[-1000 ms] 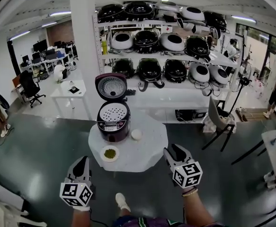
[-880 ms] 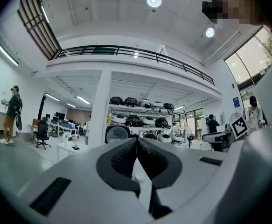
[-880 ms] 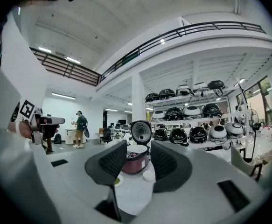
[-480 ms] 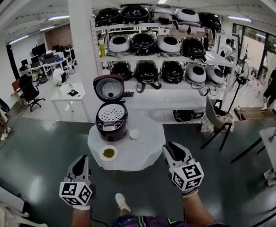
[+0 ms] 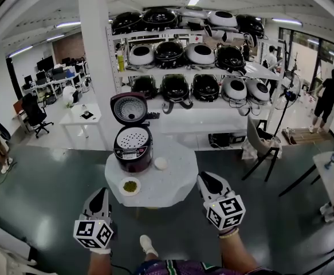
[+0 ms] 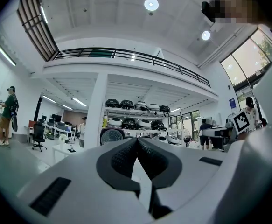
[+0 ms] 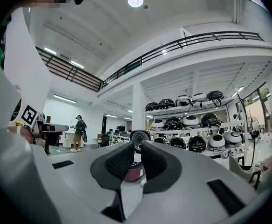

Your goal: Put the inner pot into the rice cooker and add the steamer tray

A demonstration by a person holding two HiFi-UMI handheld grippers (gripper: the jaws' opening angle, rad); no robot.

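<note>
The dark red rice cooker (image 5: 133, 153) stands on a round white table (image 5: 161, 195) ahead of me, its lid (image 5: 128, 107) raised. A perforated white steamer tray (image 5: 133, 137) lies in its top. Both grippers hang in the air short of the table, pointing level at it. My left gripper (image 5: 100, 193) (image 6: 136, 141) is shut, pads touching, and holds nothing. My right gripper (image 5: 204, 178) (image 7: 138, 146) has just been closing; a narrow gap is left between its pads, with nothing in it. Through that gap the right gripper view shows the cooker (image 7: 135, 170).
A small white bowl (image 5: 160, 163) and a dish of green bits (image 5: 130, 185) sit on the table. Behind it are a white pillar (image 5: 92, 62) and shelves (image 5: 184, 67) with several rice cookers. A chair (image 5: 262, 148) stands at the right, and a person (image 5: 327, 99) is farther off.
My right gripper has risen a little and shifted slightly left in the head view. The left gripper has barely moved. The table and cooker have drifted slightly left in the picture.
</note>
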